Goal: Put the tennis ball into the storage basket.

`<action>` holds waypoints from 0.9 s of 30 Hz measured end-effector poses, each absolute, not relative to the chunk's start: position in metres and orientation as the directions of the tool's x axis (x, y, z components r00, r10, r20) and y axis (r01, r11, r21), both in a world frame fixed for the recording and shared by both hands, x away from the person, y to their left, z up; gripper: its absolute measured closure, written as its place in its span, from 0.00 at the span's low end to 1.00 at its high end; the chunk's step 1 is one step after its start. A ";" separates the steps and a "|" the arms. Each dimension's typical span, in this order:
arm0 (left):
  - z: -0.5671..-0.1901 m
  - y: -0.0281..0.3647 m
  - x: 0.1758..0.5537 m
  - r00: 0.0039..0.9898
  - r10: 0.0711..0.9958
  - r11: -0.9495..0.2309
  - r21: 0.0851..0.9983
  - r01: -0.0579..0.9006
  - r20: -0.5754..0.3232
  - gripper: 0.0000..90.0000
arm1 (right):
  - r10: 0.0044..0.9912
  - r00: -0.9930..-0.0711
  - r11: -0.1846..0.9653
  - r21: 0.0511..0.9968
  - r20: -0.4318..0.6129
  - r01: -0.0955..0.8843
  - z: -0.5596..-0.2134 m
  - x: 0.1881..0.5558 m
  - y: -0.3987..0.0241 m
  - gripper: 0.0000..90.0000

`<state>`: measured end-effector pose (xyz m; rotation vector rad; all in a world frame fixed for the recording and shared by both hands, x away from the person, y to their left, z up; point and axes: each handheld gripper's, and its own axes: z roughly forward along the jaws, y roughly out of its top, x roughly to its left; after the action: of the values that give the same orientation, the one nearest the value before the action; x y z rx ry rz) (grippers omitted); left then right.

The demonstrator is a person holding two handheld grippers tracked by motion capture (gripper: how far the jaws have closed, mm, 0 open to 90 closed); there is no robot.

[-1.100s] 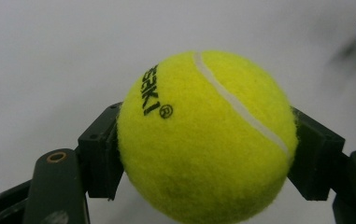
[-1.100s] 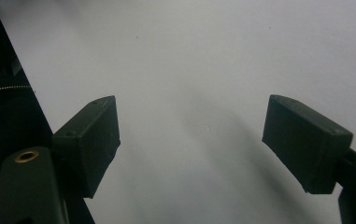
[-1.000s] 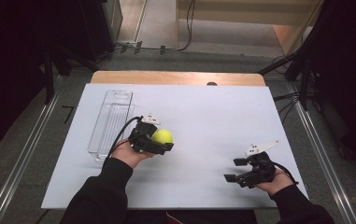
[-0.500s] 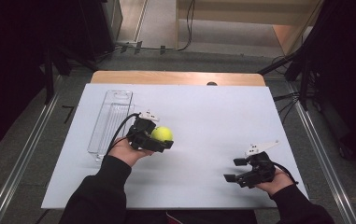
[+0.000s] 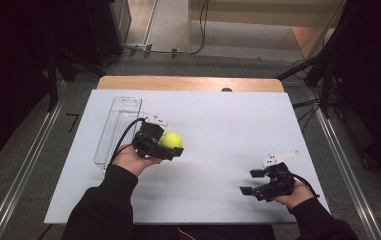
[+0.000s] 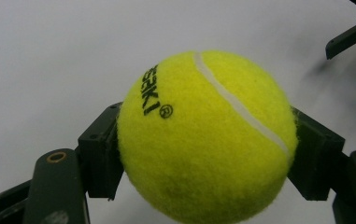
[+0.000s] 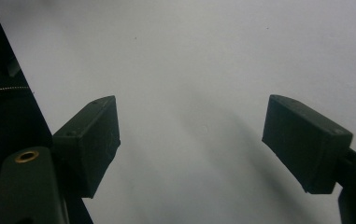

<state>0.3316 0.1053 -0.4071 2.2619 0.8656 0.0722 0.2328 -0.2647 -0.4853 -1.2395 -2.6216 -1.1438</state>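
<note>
Judging by how things lie, the pick-up is done: a yellow tennis ball point(image 5: 171, 140) is clamped between the jaws of the left gripper point(image 5: 167, 148), whose pads are pressed against both flanks of the ball point(image 6: 208, 140) in the left gripper view. The ball is carried above the left half of the white tabletop point(image 5: 228, 120), just beside a clear plastic tray point(image 5: 119, 129) that lies along the left edge. Placement is what seems to be left; the tray is a likely destination, though that is only a judgement. The right gripper point(image 5: 258, 182) is held near the front right of the tabletop with its jaws spread wide and nothing between them, as the right gripper view confirms point(image 7: 189, 140).

How high the ball is lifted off the surface cannot be told from the high view. The inside of the tray is hard to read through its transparent walls, so whether anything lies in it cannot be said. The brand lettering on the ball is cut short by its curve. A small dark object point(image 5: 226, 90) at the far edge is too small to identify.
</note>
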 end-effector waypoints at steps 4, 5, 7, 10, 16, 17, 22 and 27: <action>-0.406 0.108 0.333 0.770 0.610 -0.524 0.635 0.568 -0.186 0.29 | 0.659 -0.684 0.414 0.608 0.313 0.678 -0.485 0.233 -0.265 0.19; -0.406 0.108 0.333 0.767 0.613 -0.520 0.635 0.571 -0.189 0.29 | 0.659 -0.684 0.414 0.608 0.314 0.678 -0.485 0.233 -0.265 0.19; -0.406 0.109 0.333 0.765 0.616 -0.517 0.635 0.574 -0.189 0.29 | 0.659 -0.684 0.414 0.608 0.314 0.678 -0.485 0.233 -0.265 0.19; -0.406 0.112 0.335 0.762 0.620 -0.517 0.633 0.576 -0.187 0.29 | 0.658 -0.685 0.415 0.608 0.313 0.677 -0.485 0.233 -0.265 0.19; -0.406 0.116 0.337 0.750 0.634 -0.506 0.632 0.587 -0.190 0.29 | 0.658 -0.684 0.415 0.607 0.313 0.677 -0.485 0.233 -0.265 0.19; -0.406 0.117 0.337 0.746 0.637 -0.500 0.633 0.591 -0.194 0.29 | 0.658 -0.684 0.415 0.607 0.313 0.677 -0.485 0.233 -0.265 0.19; -0.406 0.121 0.339 0.737 0.649 -0.498 0.627 0.599 -0.189 0.29 | 0.659 -0.684 0.415 0.607 0.313 0.677 -0.485 0.233 -0.265 0.19; -0.406 0.125 0.341 0.724 0.664 -0.491 0.622 0.610 -0.185 0.29 | 0.659 -0.684 0.415 0.607 0.313 0.677 -0.485 0.233 -0.265 0.19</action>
<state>0.3410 0.1254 -0.4056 2.2415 0.9593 0.1036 0.2327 -0.2648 -0.4852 -1.2378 -2.6211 -1.1441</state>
